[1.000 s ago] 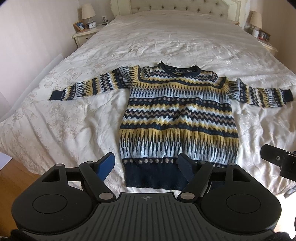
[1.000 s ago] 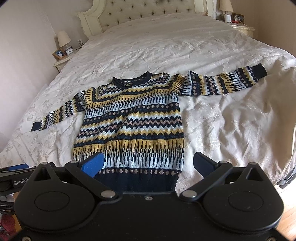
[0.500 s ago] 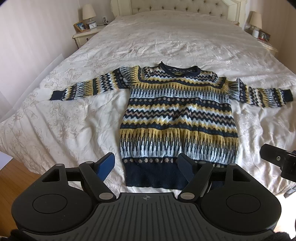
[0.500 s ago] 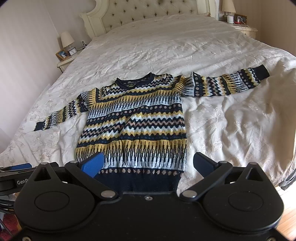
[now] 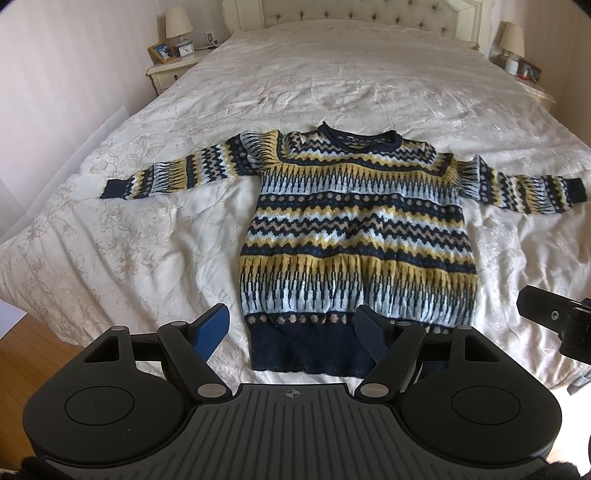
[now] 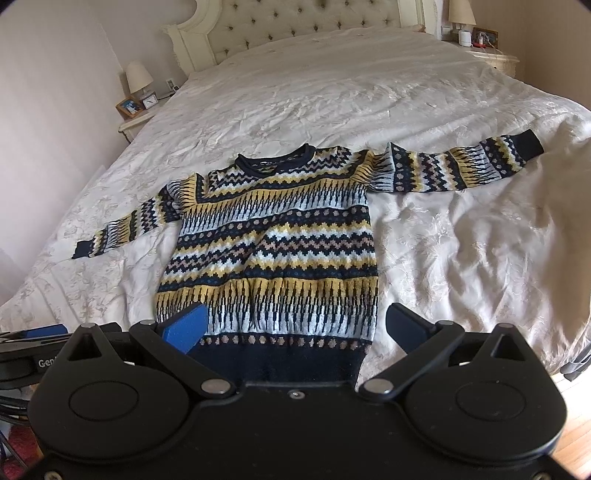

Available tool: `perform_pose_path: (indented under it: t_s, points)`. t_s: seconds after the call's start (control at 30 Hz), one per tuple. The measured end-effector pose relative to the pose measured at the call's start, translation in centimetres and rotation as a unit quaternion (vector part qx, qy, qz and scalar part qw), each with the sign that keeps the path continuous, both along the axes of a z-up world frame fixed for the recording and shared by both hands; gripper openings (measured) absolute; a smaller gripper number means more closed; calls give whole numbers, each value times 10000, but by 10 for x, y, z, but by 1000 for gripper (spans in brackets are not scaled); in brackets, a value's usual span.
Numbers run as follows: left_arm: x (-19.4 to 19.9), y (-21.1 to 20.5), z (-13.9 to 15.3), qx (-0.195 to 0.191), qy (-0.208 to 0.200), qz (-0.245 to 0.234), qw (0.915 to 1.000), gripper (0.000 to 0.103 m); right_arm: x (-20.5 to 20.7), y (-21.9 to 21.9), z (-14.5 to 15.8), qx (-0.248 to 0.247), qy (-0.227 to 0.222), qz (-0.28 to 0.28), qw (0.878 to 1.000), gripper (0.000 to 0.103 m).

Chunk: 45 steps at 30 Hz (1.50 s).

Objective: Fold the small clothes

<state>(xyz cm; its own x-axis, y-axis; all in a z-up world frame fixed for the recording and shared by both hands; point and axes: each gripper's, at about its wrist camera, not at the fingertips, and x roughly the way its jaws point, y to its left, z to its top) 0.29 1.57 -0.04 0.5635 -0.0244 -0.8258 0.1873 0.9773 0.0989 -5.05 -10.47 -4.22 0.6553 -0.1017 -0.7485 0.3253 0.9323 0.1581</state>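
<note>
A navy, yellow and pale-blue patterned knit sweater lies flat and face up on the bed, both sleeves spread out sideways, hem toward me. It also shows in the right wrist view. My left gripper is open and empty, hovering above the hem near the bed's foot. My right gripper is open and empty, also above the hem. Part of the right gripper shows at the right edge of the left wrist view.
The bed has a cream quilted cover and a tufted headboard. Nightstands with lamps stand at both sides of the headboard. Wooden floor shows at the bed's foot.
The right gripper has shifted slightly, so the sweater sits a little further right and lower in its view. The left gripper has barely moved. The sweater has not moved.
</note>
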Motion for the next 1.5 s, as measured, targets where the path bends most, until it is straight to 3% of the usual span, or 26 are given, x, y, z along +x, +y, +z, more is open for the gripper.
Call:
perform_pose_path:
  t_s: [0.4,0.7,0.87,0.97,1.2,1.37,1.5]
  points:
    - [-5,7,-8,-2,119,98,9999,74,3,3,-6,19,92,115,9999,102]
    - [14,9,-19,58,380,175,9991,73,20,-1,-21,233,233,169,9993,102]
    - [45,3,-24,0,459,130,9989,71,42,-6,-24,175,148,137,9996,102]
    - [73,-6,-29,-105,588,-31,9982,60,61,-13,-22,-37,-12,70,10000,102]
    - [138,-35,-27,-293,342,-369,9983,59,105,-54,-11,-489,-528,-333,9969,102]
    - [169,-62,-26,-177,90,-730,9971,59,123,-98,-11,-422,-491,-918,9937,102]
    - [181,-85,-29,-172,-21,-810,9966,59,135,-139,-19,-584,-265,-1044,9925,102]
